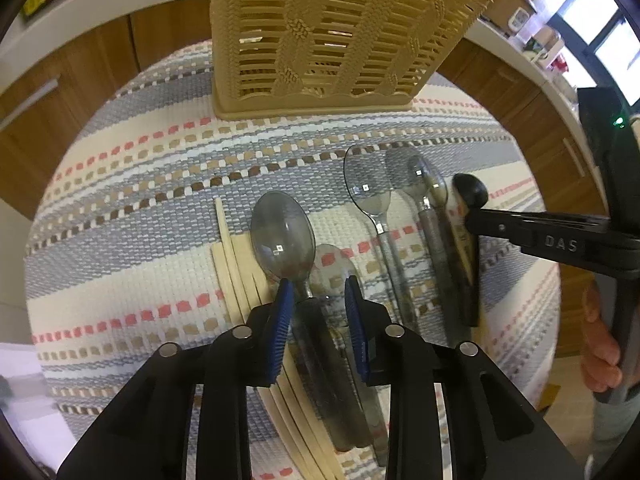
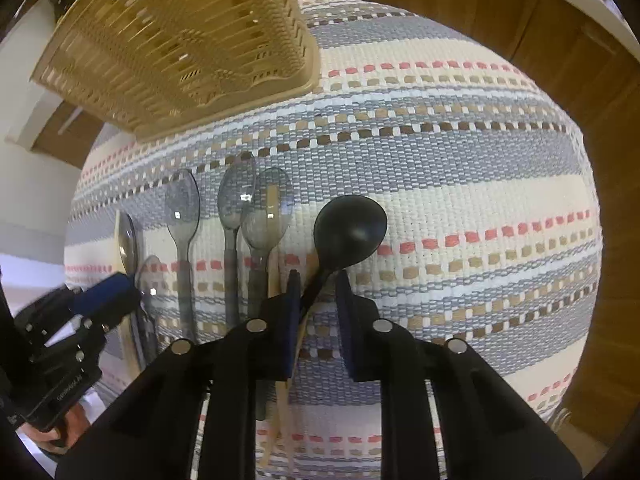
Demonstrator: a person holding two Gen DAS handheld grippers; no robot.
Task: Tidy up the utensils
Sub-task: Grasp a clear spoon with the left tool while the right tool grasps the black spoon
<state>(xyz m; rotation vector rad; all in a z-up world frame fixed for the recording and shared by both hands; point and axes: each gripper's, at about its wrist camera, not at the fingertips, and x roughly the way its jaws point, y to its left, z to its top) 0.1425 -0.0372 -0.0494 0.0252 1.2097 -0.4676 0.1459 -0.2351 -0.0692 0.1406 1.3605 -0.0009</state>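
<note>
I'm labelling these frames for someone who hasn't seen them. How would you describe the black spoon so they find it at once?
Start at the tan slotted basket standing on the striped woven mat. In front of it lies a row of utensils; the black spoon is at the row's right end, its neck between the jaws of the right gripper. Its neighbours are see-through grey spoons; this one alone is opaque black with a round bowl.

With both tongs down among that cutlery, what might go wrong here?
1. The left tongs straddle the neck of a grey spoon that lies packed against the chopsticks and a second clear spoon; lifting may drag those along.
2. The right tongs sit around the thin neck of the black ladle, whose heavy bowl may swing or slip.
3. The basket looks light and may tip when utensils go in.
</note>
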